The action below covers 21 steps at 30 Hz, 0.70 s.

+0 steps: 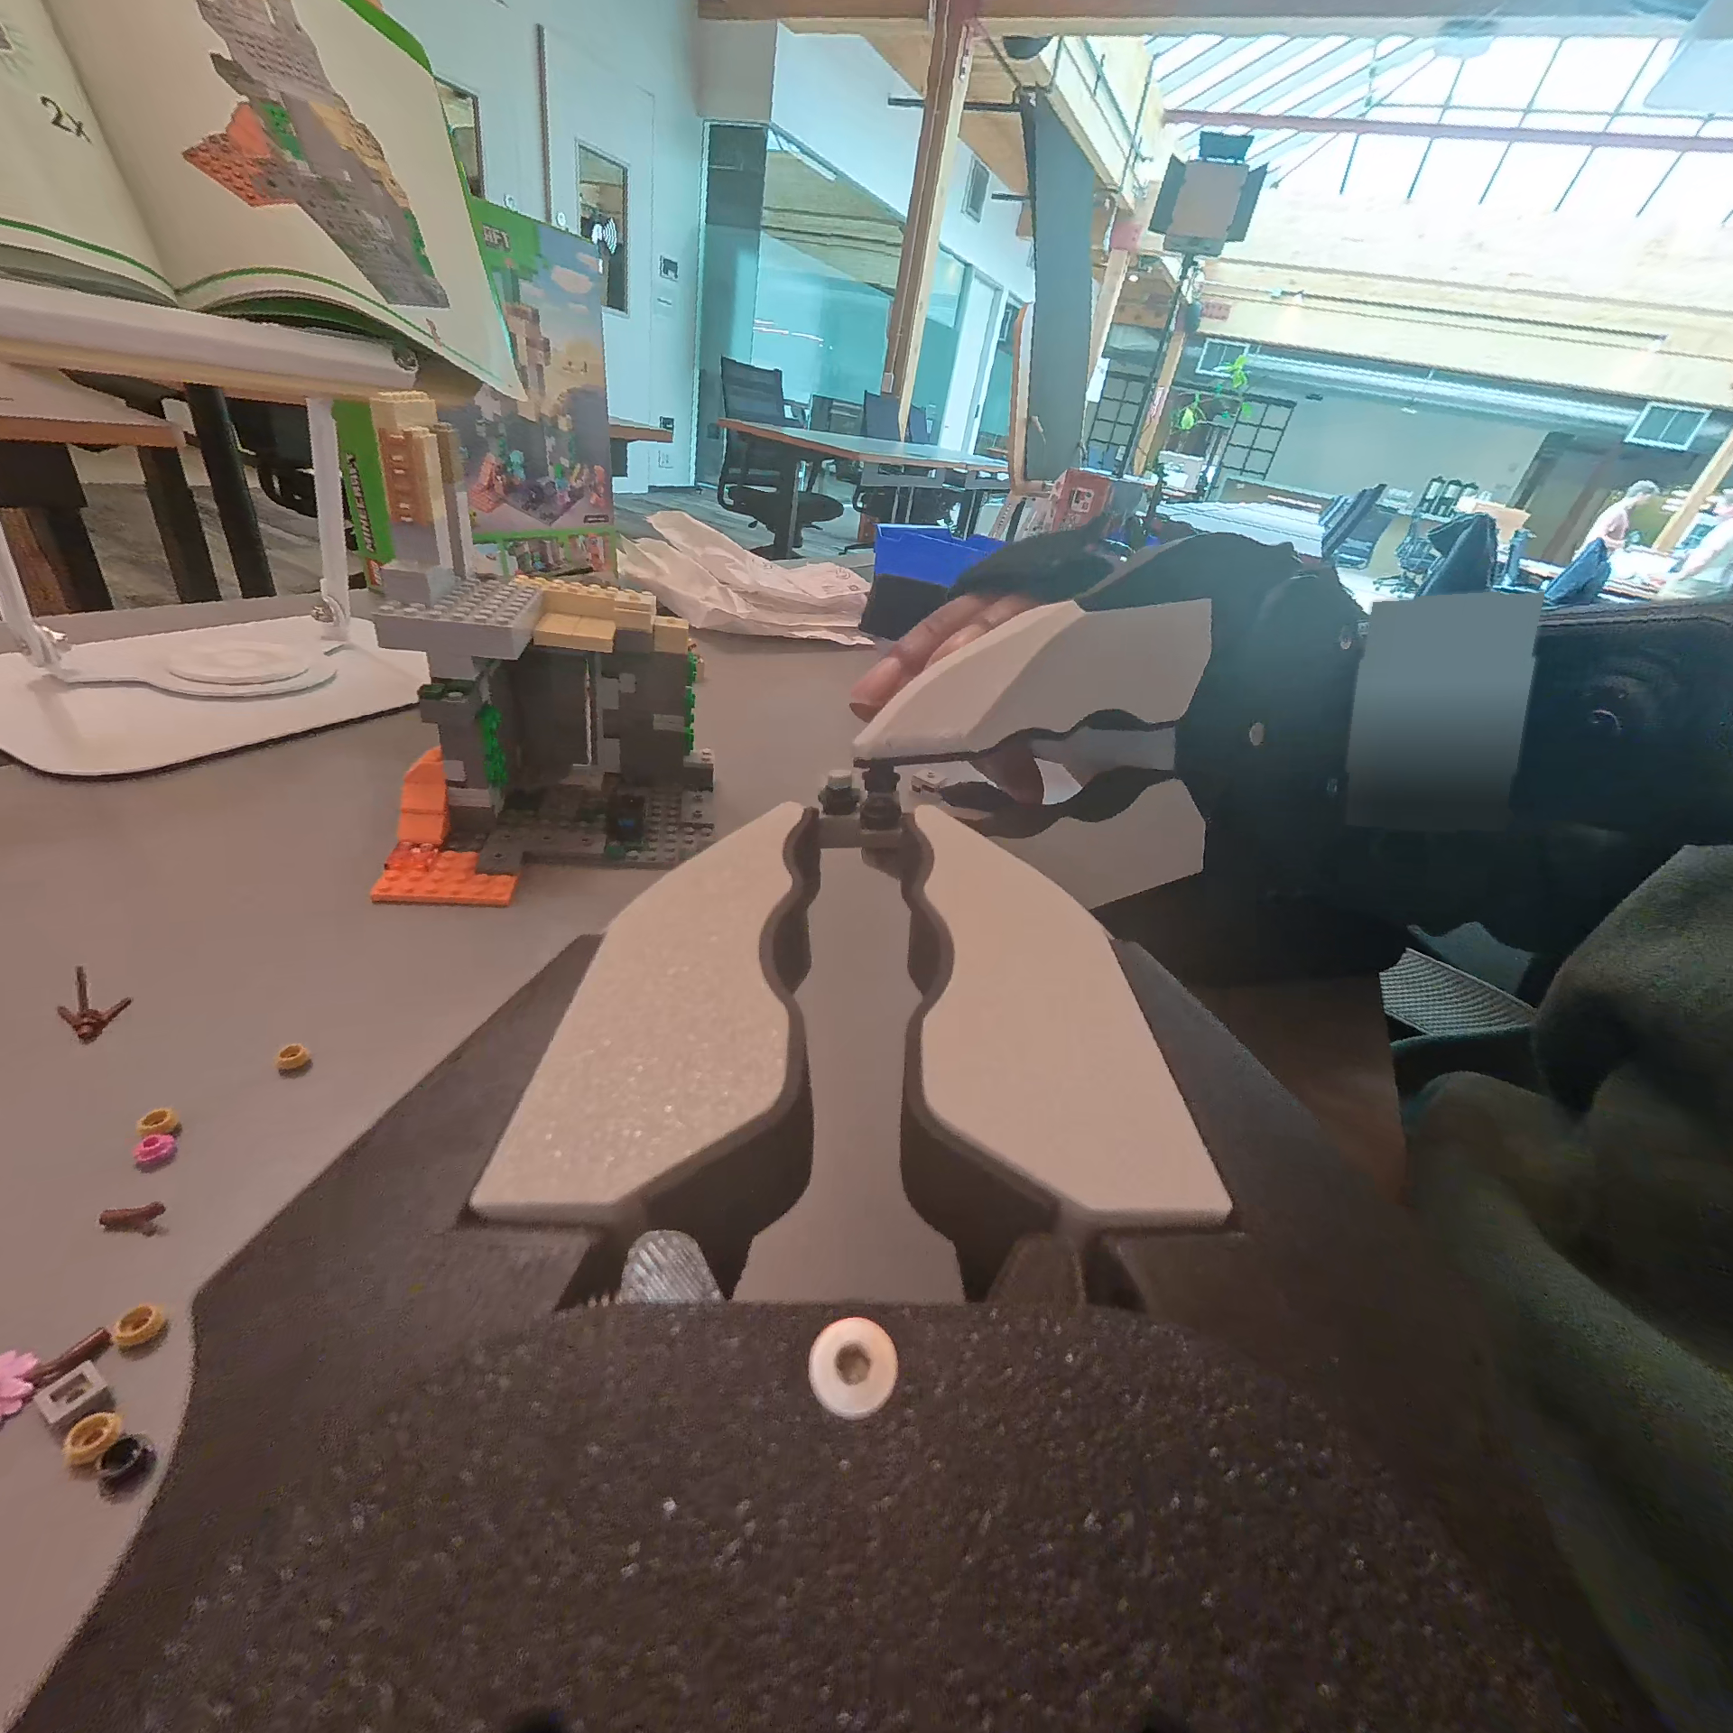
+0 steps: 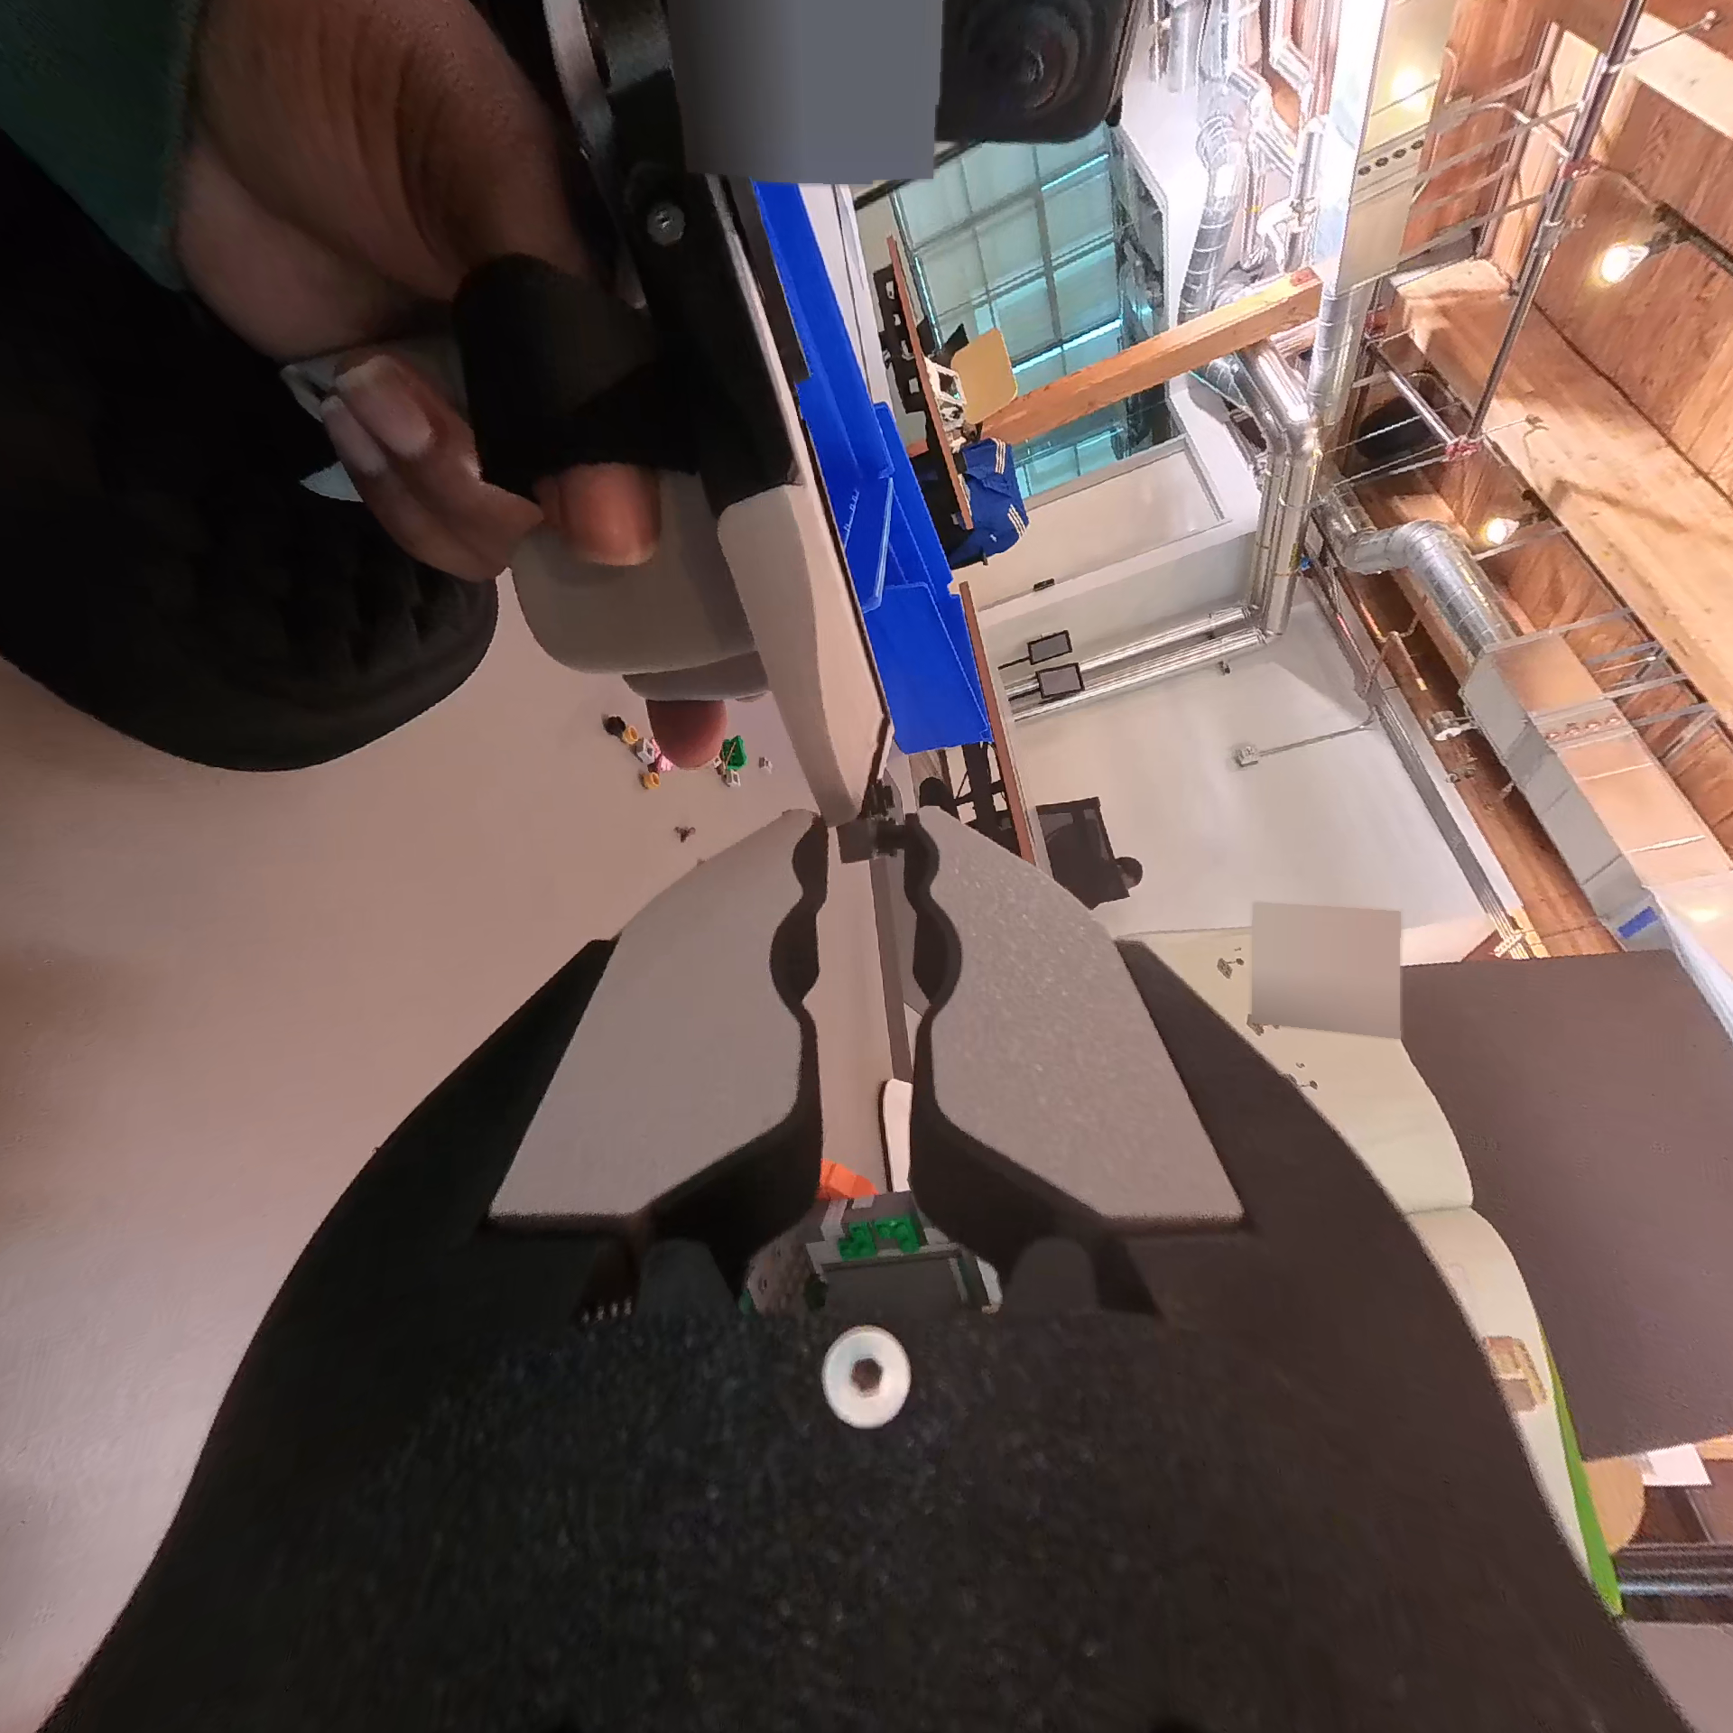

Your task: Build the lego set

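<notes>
My left gripper (image 1: 863,825) is shut on a small grey plate (image 1: 861,833) that carries two small black round pieces (image 1: 837,795), held above the table. My right gripper (image 1: 886,755) comes in from the right, and its tips pinch the right-hand black piece (image 1: 880,786) on that plate. In the right wrist view the right gripper (image 2: 867,837) is closed on the small dark assembly (image 2: 855,841), with the left gripper's finger (image 2: 825,694) coming down to it from above. The partly built Lego model (image 1: 553,713) stands on the table to the left. It also shows low between the right fingers (image 2: 863,1247).
An open instruction book (image 1: 234,169) rests on a white stand (image 1: 188,675) at the far left, with the set's box (image 1: 544,422) behind the model. Loose small pieces (image 1: 141,1135) lie along the left edge. White bags (image 1: 750,581) and a blue bin (image 1: 924,553) are farther back.
</notes>
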Motion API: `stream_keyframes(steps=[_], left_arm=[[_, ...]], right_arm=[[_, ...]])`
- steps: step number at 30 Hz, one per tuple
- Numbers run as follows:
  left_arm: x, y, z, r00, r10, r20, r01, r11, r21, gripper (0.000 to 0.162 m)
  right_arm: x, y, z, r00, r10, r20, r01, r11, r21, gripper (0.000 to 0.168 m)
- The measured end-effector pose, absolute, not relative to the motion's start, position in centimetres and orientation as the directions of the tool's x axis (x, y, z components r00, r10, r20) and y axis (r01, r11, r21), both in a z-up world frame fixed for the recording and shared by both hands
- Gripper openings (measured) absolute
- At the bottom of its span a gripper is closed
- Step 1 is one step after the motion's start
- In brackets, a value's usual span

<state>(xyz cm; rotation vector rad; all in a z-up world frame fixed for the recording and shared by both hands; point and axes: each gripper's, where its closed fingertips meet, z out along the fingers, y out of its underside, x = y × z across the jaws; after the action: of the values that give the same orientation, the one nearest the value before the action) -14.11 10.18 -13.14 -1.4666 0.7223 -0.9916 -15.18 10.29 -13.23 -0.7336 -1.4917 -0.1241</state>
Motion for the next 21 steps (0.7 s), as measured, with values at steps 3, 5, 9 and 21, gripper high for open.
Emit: stream_keyframes(steps=[3,5,9,21], left_arm=[[-14.1,10.1,-13.1,0.436,-0.878,0.196,0.113,-0.163,-0.98,0.016],[-14.0,10.0,-13.1,0.42,-0.88,0.221,0.122,-0.187,-0.975,0.016],[-14.0,9.9,-13.0,0.399,-0.882,0.253,0.142,-0.213,-0.967,0.016],[-14.5,9.4,-11.5,0.225,-0.864,0.451,0.324,-0.37,-0.871,0.016]], right_arm=[[-15.2,10.2,-13.2,0.129,0.37,0.92,0.505,0.774,-0.382,0.012],[-15.1,10.1,-13.3,0.136,0.388,0.912,0.506,0.764,-0.401,0.012],[-15.1,10.0,-13.2,0.154,0.454,0.877,0.498,0.731,-0.466,0.011],[-15.7,9.6,-11.8,0.178,0.693,0.699,0.436,0.581,-0.687,0.01]])
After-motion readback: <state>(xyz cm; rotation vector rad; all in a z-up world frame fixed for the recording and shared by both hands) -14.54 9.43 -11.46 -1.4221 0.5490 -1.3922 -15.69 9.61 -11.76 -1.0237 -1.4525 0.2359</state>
